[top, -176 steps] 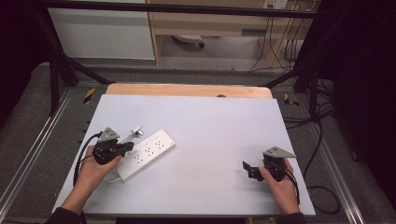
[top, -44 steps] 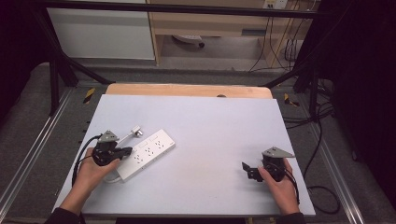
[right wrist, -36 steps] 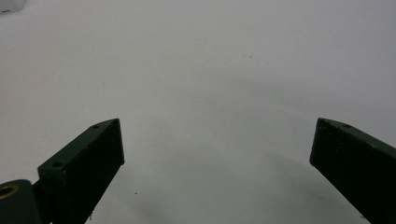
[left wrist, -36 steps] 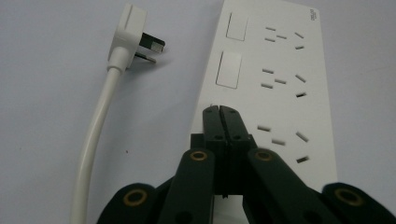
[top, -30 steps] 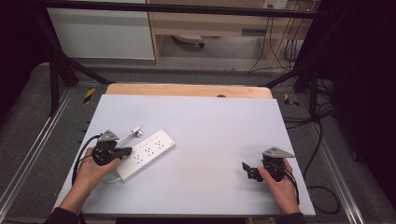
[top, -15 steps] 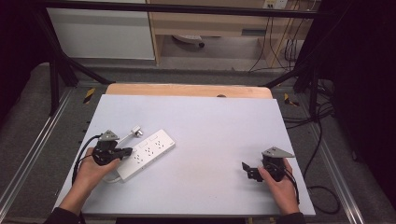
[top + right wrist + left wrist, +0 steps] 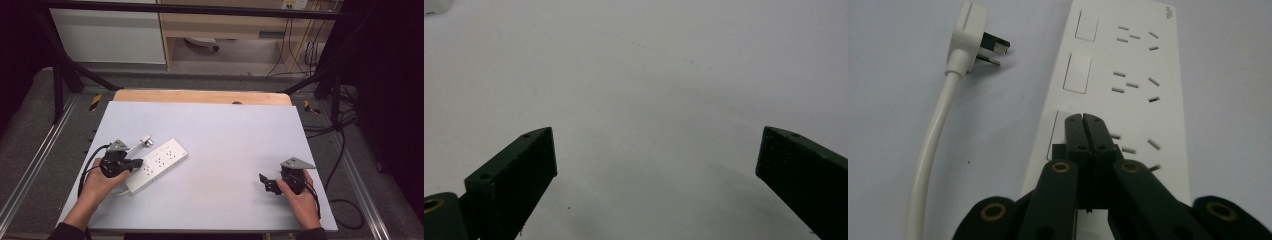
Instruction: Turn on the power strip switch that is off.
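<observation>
Overhead, I see my left gripper [image 7: 136,163] at the near end of the power strip [image 7: 157,164], right gripper [image 7: 264,182] well apart on bare table [image 7: 230,135]. Left gripper view: my jaws are pressed together over the strip's nearest switch [image 7: 1055,134], plug [image 7: 970,45] ahead-left. Right gripper view: jaws wide apart, holding nothing.

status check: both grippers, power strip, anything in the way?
Left gripper shut, tips over the power strip by its nearest switch. Right gripper open over bare table. Plug loose beside the strip.

Power strip at the table's left side

The white rectangular plastic power strip [image 7: 157,164] lies on the pale grey table [image 7: 225,135], its white corded plug [image 7: 968,37] just beside it, behind.
</observation>
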Tool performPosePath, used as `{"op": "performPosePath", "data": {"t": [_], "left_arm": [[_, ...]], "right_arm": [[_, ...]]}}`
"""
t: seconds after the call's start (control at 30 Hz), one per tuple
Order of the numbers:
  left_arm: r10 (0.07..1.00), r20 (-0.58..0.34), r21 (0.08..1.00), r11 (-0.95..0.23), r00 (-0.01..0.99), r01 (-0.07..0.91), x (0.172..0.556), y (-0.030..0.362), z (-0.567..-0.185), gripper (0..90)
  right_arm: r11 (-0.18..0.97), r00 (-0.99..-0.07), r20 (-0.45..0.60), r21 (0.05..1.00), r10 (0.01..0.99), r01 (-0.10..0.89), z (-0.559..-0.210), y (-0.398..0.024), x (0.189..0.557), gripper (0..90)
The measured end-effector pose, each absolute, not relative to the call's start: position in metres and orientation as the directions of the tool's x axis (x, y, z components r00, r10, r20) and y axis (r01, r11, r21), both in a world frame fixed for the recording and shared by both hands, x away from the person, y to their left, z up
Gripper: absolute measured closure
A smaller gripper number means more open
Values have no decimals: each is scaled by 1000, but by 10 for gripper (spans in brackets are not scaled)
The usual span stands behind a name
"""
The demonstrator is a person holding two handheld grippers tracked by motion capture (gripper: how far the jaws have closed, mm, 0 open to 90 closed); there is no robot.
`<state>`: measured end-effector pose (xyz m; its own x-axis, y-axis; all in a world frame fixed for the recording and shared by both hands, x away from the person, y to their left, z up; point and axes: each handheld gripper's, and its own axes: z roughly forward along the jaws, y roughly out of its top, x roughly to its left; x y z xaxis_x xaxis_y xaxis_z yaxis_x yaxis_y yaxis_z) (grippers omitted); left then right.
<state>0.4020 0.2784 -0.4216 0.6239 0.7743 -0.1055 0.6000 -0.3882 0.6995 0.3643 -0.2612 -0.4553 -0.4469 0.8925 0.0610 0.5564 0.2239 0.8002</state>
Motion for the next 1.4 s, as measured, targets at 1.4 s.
{"op": "performPosePath", "data": {"t": [1.4], "left_arm": [[752, -92, 761, -370, 652, 534, 398, 266, -415, 769]], "right_arm": [[227, -448, 56, 802, 892, 553, -455, -262, 364, 35]]}}
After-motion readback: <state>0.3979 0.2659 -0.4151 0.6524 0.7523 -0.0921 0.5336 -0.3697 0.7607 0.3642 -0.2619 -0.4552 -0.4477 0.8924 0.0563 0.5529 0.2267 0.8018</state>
